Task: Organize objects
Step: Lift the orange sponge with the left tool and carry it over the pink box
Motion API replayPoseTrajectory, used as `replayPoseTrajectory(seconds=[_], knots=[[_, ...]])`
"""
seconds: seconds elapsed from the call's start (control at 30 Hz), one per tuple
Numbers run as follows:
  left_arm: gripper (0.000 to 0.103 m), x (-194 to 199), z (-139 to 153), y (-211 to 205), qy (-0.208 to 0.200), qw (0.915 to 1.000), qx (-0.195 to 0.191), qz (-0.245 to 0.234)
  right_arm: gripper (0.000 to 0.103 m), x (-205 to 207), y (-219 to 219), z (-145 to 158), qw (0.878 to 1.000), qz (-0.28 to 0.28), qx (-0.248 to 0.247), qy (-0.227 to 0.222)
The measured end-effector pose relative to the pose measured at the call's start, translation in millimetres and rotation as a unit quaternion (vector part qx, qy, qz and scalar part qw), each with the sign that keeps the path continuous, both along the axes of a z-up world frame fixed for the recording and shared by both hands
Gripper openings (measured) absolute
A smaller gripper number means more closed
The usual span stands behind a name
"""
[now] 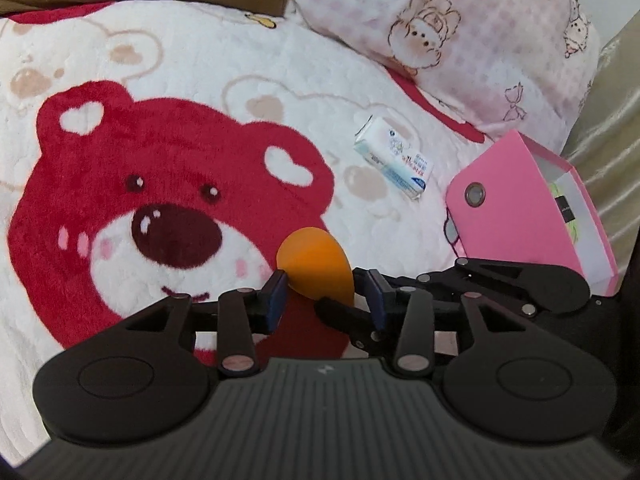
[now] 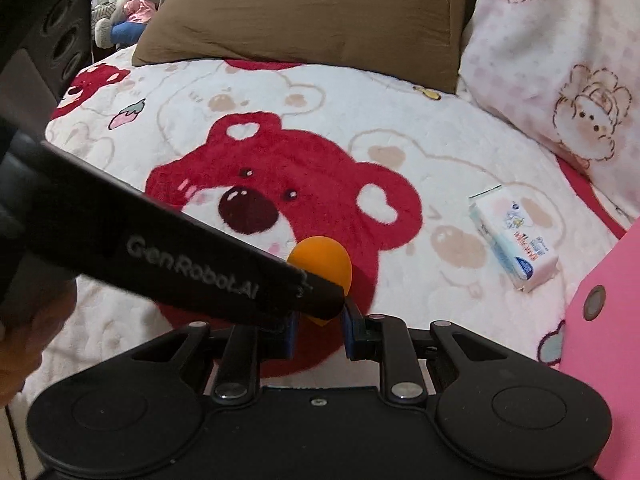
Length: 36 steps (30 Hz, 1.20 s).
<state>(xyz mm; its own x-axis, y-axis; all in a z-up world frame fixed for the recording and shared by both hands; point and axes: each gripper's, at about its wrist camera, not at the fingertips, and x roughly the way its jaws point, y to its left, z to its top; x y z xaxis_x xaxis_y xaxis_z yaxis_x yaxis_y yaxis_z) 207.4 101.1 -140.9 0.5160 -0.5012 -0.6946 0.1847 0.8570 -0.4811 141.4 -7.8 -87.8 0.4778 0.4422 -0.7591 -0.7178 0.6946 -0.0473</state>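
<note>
Bed scene, fleece blanket (image 1: 224, 60) with a big red bear print. Orange egg-shaped sponge (image 1: 316, 266) sits between both tools at once. Left gripper (image 1: 326, 300): blue pads spread wider than the sponge; left pad close beside it, right pad apart from it, contact not certain. The right-hand tool's black finger crosses in front of the sponge's lower right in this view. Right gripper (image 2: 320, 334): pads narrowly apart, the sponge's (image 2: 326, 262) pointed lower end showing in the gap; whether they actually pinch it cannot be told, since the left tool's black arm cuts across the grip. Tissue pack (image 1: 394, 158) lies flat on the blanket, well right of the sponge, untouched. Pink box (image 1: 516, 208) at far right: only the left wrist view looks into its open white interior, with something pale green inside; the right wrist view catches just its pink wall. Only the right wrist view shows the whole brown pillow (image 2: 316, 12) and plush toys (image 2: 128, 4) beyond the bed. Pink-patterned pillow (image 1: 460, 28) appears in both.
</note>
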Motion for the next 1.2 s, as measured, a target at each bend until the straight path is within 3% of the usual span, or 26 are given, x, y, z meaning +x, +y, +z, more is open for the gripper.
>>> replayPoseTrajectory(seconds=[0.1, 0.17, 0.23, 0.3, 0.4, 0.53, 0.63, 1.03, 1.2], knots=[[0.048, 2.4, -4.7, 6.9, 0.008, 0.9997, -0.018, 0.014, 0.029, 3.2, -4.1, -0.3, 1.000, -0.005, 0.019, 0.006], [0.046, 4.6, -8.2, 9.7, 0.012, 0.9995, -0.019, 0.024, 0.053, 5.2, -2.1, -2.3, 1.000, -0.003, 0.011, 0.012], [0.044, 5.3, -10.4, 12.4, 0.012, 0.9993, -0.023, 0.028, 0.060, 5.1, 0.7, -1.9, 1.000, 0.002, 0.007, -0.002], [0.034, 5.5, -11.6, 15.6, 0.009, 0.9987, -0.043, 0.027, 0.060, 6.0, 3.4, -2.7, 1.000, 0.010, 0.010, -0.002], [0.034, 2.2, -5.6, 14.0, -0.007, 0.9978, -0.061, 0.025, 0.060, 7.6, 6.1, -7.9, 0.999, 0.025, 0.021, 0.012], [0.034, -1.9, -1.5, -1.8, -0.010, 0.9999, -0.001, 0.008, 0.052, 8.2, 6.4, -13.9, 0.999, 0.012, 0.019, 0.025], [0.034, -5.0, -1.1, -5.2, -0.006, 1.0000, 0.005, 0.006, 0.042, 9.4, -0.1, -9.3, 0.999, -0.003, 0.034, 0.039], [0.037, -27.4, 33.6, -16.8, 0.044, 0.9980, -0.042, -0.017, 0.042, -21.3, -36.3, 26.9, 0.997, -0.035, 0.055, 0.043], [0.037, -47.0, 53.0, -27.6, 0.031, 0.9987, -0.031, -0.027, 0.042, -36.9, -46.0, 43.8, 0.997, -0.047, 0.053, 0.044]])
